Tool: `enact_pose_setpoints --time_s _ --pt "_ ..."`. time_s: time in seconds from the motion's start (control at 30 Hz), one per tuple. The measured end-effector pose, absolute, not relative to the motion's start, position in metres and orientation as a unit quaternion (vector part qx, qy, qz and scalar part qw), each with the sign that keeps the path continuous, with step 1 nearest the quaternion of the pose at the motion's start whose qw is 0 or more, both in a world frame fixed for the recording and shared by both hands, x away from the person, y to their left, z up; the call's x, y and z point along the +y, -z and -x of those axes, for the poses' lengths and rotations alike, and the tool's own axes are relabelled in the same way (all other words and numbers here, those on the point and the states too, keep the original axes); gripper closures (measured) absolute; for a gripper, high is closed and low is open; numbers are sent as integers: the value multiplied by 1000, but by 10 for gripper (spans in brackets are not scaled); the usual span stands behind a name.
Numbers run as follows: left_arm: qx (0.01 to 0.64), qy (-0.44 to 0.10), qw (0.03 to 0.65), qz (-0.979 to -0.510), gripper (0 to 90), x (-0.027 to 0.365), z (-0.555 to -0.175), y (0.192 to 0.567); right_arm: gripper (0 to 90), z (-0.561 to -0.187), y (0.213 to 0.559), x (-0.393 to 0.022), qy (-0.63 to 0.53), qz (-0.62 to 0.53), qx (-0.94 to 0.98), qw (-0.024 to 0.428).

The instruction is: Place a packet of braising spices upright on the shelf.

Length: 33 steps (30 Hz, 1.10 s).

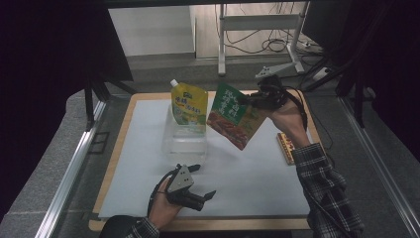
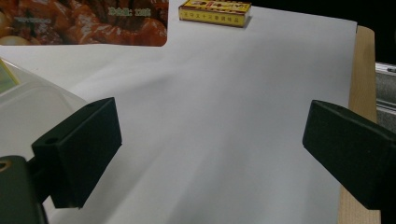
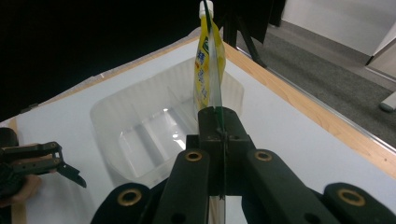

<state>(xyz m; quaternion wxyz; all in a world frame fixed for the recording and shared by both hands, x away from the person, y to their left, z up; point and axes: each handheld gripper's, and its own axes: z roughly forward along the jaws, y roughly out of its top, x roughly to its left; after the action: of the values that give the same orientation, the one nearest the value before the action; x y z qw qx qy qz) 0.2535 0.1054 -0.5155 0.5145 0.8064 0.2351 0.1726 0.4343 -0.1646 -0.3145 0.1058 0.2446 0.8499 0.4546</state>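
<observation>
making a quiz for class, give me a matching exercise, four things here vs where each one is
1 green pouch
2 yellow pouch
3 small box
4 left gripper

a standing in the clear tub
b lying flat on the white sheet
c held in the air by the right gripper
d near the table's front edge, jaws open

Pairs: 1-c, 2-a, 3-b, 4-d

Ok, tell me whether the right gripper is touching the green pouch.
Touching. In the right gripper view the right gripper has its jaws shut on the edge of the green pouch; the high view shows it held aloft.
</observation>
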Motion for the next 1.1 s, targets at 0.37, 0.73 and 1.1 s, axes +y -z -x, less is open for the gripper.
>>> enact_pose_setpoints --time_s 0.37,0.73,1.1 --pt "238 -170 528 -797 40 108 -253 514 889 -436 301 -150 -462 -230 851 94" --pt "224 -168 526 -803 40 104 -250 514 889 -443 295 -126 -470 -217 851 90" --pt "220 -166 529 -802 40 104 -250 514 889 -452 294 -95 -480 -202 850 85"
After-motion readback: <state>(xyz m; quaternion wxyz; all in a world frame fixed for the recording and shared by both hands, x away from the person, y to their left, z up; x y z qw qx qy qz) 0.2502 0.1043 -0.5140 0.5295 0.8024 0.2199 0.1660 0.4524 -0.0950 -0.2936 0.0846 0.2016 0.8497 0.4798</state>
